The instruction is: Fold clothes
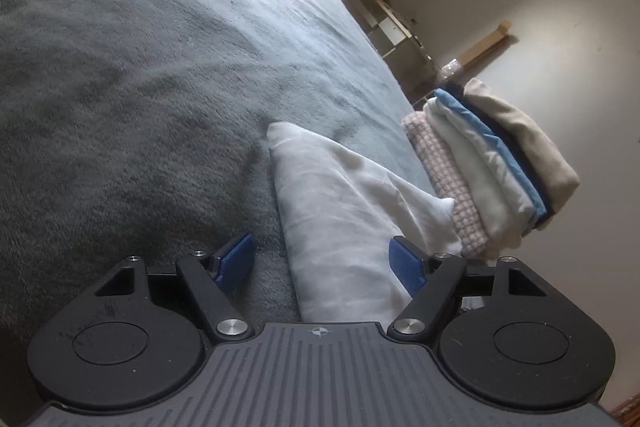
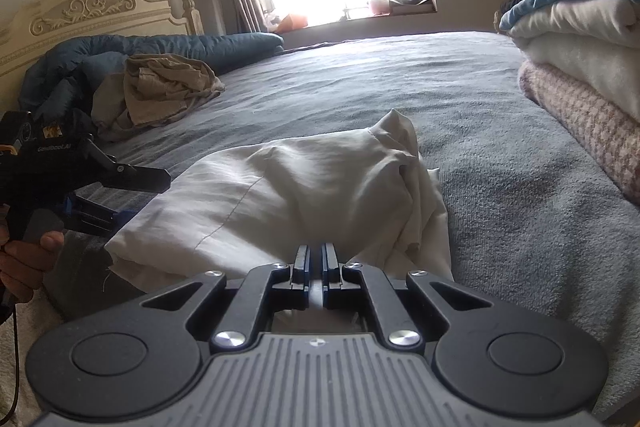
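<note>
One wide grey bed (image 2: 460, 107) carries everything: a stack of folded clothes (image 2: 580, 67) at its edge just right of the white garment (image 2: 304, 187), a crumpled tan heap (image 2: 160, 91) well beyond that garment toward the headboard (image 2: 92, 15), and the white garment itself lying partly doubled over with one rumpled, bunched end. The fold of this piece looks to be in hand, the right gripper (image 2: 316, 259) with jaws pressed together, seemingly pinching the garment's near hem, so the next move calls for flattening the bunched end. The left gripper (image 1: 320, 263) hovers over the garment's left end, jaws spread and holding nothing, with nothing blocking either.
</note>
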`<state>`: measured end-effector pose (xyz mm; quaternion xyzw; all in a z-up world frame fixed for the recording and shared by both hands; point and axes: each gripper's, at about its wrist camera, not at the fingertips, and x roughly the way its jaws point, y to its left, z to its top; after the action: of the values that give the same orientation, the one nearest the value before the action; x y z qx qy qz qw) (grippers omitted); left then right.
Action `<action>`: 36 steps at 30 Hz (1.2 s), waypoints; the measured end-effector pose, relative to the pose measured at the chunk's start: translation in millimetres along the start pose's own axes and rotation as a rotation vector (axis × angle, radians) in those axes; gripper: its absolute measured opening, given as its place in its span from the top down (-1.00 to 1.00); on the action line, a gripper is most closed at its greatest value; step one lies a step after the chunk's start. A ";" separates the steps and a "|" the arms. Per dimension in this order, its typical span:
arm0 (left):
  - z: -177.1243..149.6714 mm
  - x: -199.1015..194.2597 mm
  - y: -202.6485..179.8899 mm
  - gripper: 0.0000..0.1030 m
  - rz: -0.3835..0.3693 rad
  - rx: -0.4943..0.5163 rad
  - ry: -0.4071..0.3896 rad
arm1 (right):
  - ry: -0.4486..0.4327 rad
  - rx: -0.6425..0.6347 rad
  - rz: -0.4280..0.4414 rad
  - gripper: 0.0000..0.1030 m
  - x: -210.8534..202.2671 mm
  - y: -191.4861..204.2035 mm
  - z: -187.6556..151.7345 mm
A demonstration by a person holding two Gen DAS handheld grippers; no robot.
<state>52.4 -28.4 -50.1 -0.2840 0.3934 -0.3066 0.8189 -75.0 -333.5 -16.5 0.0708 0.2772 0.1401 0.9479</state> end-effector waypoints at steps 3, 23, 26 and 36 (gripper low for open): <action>3.1 1.7 -0.7 -0.45 0.025 0.037 0.007 | -0.006 0.009 0.005 0.91 -0.6 -0.9 -1.4; 0.4 13.4 12.0 -0.50 -0.224 -0.095 0.143 | -0.024 0.080 0.045 0.91 -0.8 -9.2 -4.7; -0.1 19.9 8.5 -0.50 -0.203 -0.078 0.132 | -0.016 0.114 0.065 0.88 -3.1 -12.9 -1.3; -0.7 28.0 -4.6 -0.49 -0.134 0.001 0.134 | -0.107 0.244 0.083 -0.46 -46.0 -47.8 38.2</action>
<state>64.6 -51.8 -60.4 -0.2882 0.4270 -0.3793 0.7686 -80.4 -395.2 28.7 0.2043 0.2379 0.1403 0.9391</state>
